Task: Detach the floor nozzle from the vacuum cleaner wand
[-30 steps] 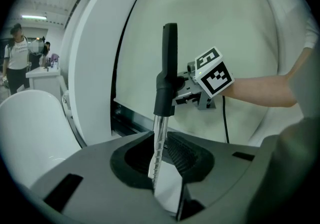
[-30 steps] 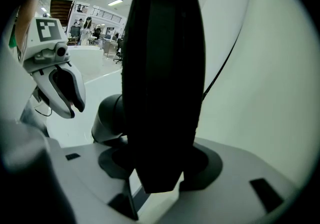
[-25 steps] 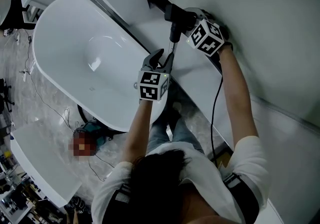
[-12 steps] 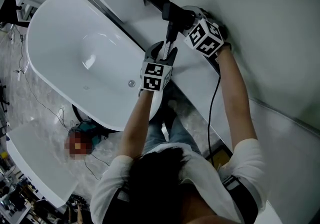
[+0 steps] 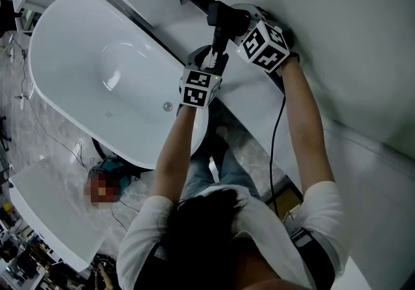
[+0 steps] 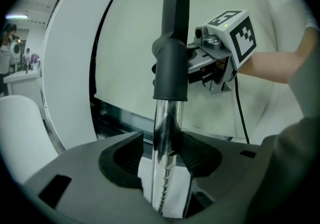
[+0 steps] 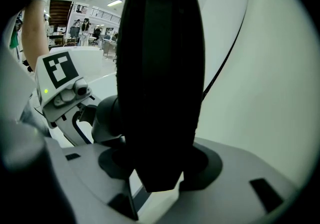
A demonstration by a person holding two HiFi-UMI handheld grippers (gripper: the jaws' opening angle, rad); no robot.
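The black floor nozzle (image 5: 222,15) sits on the end of a chrome wand (image 5: 217,48), joined by a black collar (image 6: 171,72). My right gripper (image 5: 238,28) is shut on the nozzle (image 7: 160,67), which fills the space between its jaws. My left gripper (image 5: 212,61) straddles the wand (image 6: 167,133) just below the collar. Its jaws have just been opening; the wand stands between them with a gap showing on one side. The nozzle's flat underside is hidden.
A white bathtub (image 5: 97,68) lies at the left under my left arm. A pale slanted wall panel (image 5: 343,29) fills the right. A black cable (image 5: 275,133) hangs along my right forearm. Cables trail across the marble floor (image 5: 58,139).
My left gripper has slid along the wand toward the nozzle, and its jaws stand wider than before. The right gripper has kept still on the nozzle.
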